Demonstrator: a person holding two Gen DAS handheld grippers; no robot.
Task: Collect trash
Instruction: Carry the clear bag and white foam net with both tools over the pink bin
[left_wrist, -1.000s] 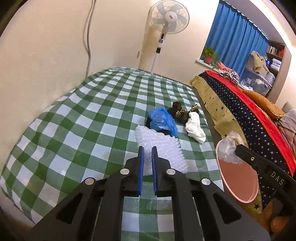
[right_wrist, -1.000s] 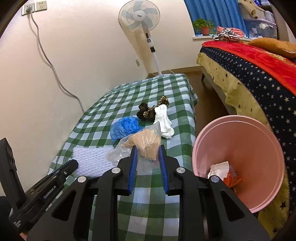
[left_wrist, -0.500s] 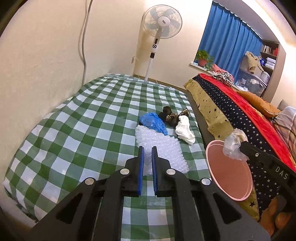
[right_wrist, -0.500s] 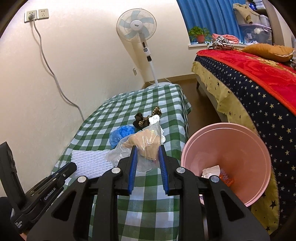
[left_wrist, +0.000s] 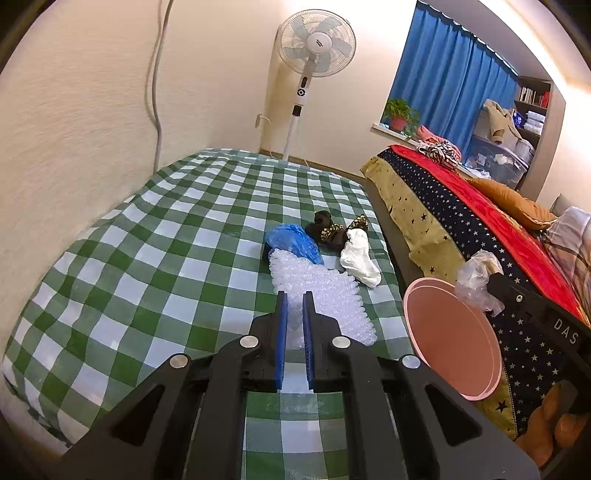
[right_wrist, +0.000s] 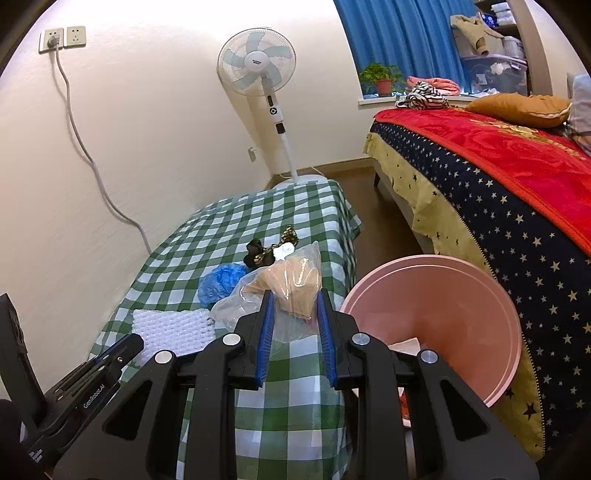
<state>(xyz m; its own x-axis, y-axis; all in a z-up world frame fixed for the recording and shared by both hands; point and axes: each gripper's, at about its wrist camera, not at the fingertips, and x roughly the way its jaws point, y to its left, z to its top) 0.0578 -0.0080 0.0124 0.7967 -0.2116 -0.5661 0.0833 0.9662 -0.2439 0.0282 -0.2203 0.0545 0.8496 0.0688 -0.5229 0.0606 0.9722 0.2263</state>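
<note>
Blue-padded fingers of the right gripper (right_wrist: 294, 299) are clamped on a crumpled clear plastic bag with something tan inside (right_wrist: 284, 291), held in the air above the near right edge of the green-and-white checked table (right_wrist: 258, 221). Compared with a second ago, this gripper and its bag sit a little higher, and the round pink plastic bin (right_wrist: 436, 295) beside the table's right edge now shows less of the white and orange scraps on its bottom. Fingers of the left gripper (left_wrist: 293, 295) stand close together with only a narrow slit between them and nothing held; they hover over the near end of a white bubble-wrap sheet (left_wrist: 325, 291) much as before. Only the left view shows the bag (left_wrist: 476, 278) from the side, hanging over the bin's (left_wrist: 454, 339) far rim. Only the right view shows the inside of the bin and the wall socket with its grey cable. Farther along the table's right side lie a crumpled blue plastic bag (left_wrist: 293, 240), a dark leopard-print cloth (left_wrist: 332, 229) and a white rag (left_wrist: 360, 258), all close together.
</note>
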